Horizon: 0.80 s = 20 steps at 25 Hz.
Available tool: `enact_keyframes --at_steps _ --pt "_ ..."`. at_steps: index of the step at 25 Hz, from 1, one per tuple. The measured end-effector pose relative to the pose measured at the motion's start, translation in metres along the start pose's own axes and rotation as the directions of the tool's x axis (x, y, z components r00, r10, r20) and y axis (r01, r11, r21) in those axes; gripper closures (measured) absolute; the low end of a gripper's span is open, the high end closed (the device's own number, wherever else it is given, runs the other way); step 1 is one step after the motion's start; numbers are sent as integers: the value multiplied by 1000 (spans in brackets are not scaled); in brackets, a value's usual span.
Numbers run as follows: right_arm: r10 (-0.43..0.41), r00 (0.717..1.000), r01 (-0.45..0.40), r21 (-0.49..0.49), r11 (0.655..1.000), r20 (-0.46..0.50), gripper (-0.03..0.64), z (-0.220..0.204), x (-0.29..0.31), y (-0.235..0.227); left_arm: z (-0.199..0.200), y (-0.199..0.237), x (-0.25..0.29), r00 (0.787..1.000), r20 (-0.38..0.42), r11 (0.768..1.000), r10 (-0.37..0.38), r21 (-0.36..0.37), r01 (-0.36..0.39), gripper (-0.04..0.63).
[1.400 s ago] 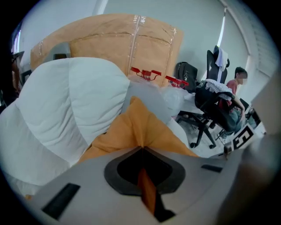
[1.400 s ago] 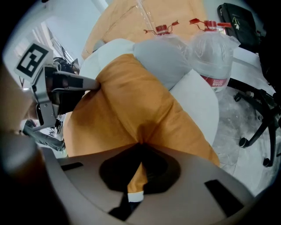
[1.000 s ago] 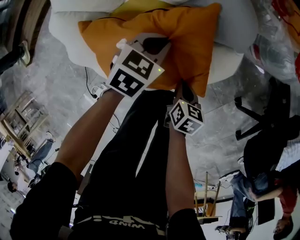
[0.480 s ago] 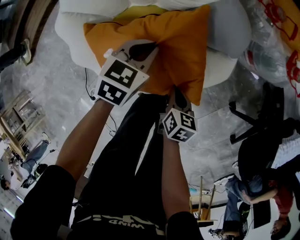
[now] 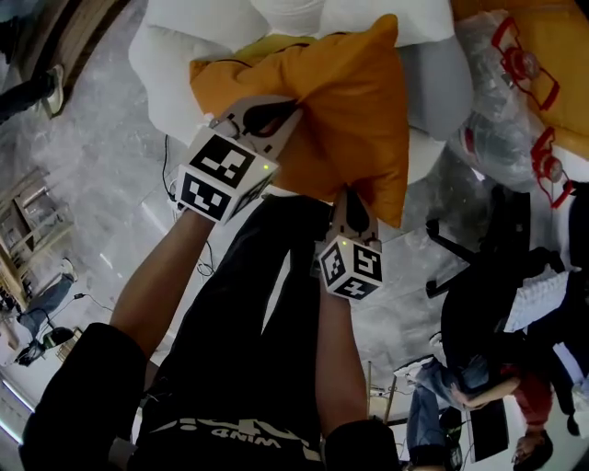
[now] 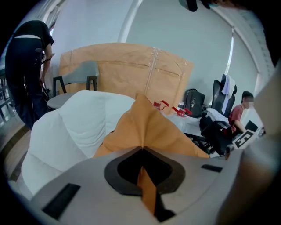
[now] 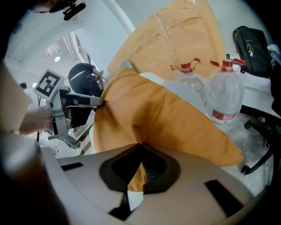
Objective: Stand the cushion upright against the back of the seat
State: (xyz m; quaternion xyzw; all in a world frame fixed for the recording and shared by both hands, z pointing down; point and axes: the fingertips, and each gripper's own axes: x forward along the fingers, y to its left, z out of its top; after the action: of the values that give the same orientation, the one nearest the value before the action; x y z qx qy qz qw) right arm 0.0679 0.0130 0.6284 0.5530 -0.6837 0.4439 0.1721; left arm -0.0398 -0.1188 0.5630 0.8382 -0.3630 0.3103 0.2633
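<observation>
Even, soft daylight, dim head view, fisheye-warped dark corners, blurred near foreground

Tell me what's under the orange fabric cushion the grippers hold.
The white padded seat lies beneath the orange fabric cushion; its edges show at left and right. The cushion covers the seat's middle, so whatever lies there cannot be seen.

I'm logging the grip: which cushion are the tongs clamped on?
The orange cushion: left tongs and right tongs both pinch its edge. The white cushions behind it are ungripped.
</observation>
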Motion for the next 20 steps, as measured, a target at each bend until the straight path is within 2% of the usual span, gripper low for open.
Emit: enact_keyframes --at_steps 3,10,15,20 --pt "5 999 -4 -38 999 32 589 24 -9 7 13 3 -14 1000 2 999 -15 -44 15 583" --pt "19 993 -2 -150 989 117 589 88 -26 22 44 19 -43 996 85 992 0 -123 11 583" --pt "47 985 1 -280 960 164 591 136 -25 40 57 41 -60 990 136 980 33 -196 -6 584" --pt "94 973 -15 -347 938 212 591 183 -16 57 69 62 -72 979 193 969 61 -246 -12 584"
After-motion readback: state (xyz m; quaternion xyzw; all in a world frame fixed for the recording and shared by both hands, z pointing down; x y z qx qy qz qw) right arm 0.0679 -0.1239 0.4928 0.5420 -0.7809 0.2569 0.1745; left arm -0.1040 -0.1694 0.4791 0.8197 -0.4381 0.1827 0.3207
